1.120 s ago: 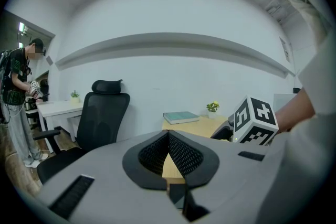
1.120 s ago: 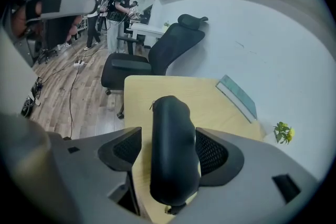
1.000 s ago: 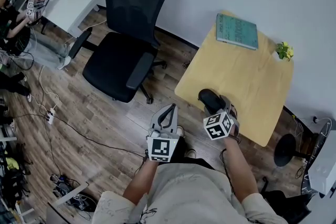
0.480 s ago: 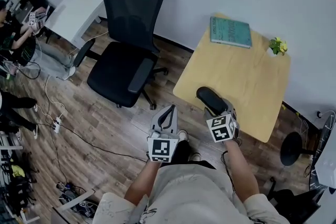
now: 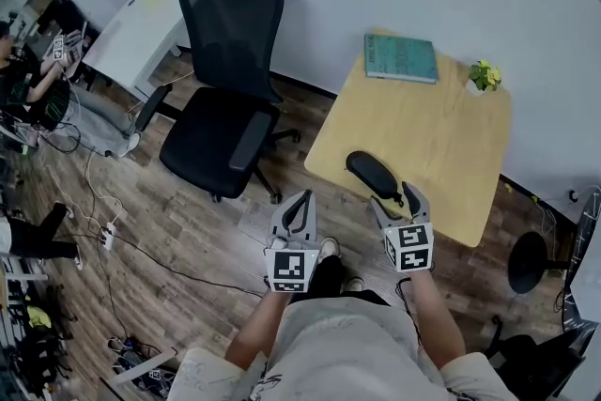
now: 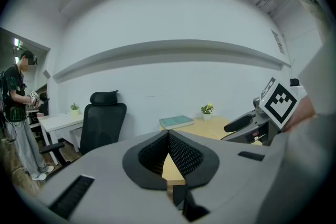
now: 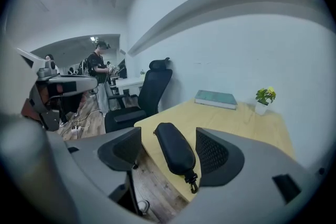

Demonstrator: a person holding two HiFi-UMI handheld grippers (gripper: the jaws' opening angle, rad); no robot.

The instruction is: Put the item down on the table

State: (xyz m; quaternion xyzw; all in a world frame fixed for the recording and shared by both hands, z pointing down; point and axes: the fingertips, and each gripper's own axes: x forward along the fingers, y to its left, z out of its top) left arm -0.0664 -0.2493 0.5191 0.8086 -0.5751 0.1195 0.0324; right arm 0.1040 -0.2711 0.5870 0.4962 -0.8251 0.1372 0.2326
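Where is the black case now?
In the head view, the case lies at the near edge of the table, just ahead of the open right gripper.

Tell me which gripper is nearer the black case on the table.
Right. The right gripper is open at the near end of the black case on the table; the left gripper is shut, farther left, over the floor.

item: black soft case (image 5: 373, 175), long and rounded, kinda glasses-case shaped | pose: lying flat, runs 10 to 4 o'clock in the head view, small clip (image 5: 399, 199) on the 4 o'clock end | spot: on the light wood table (image 5: 441, 136), by its 7 o'clock edge
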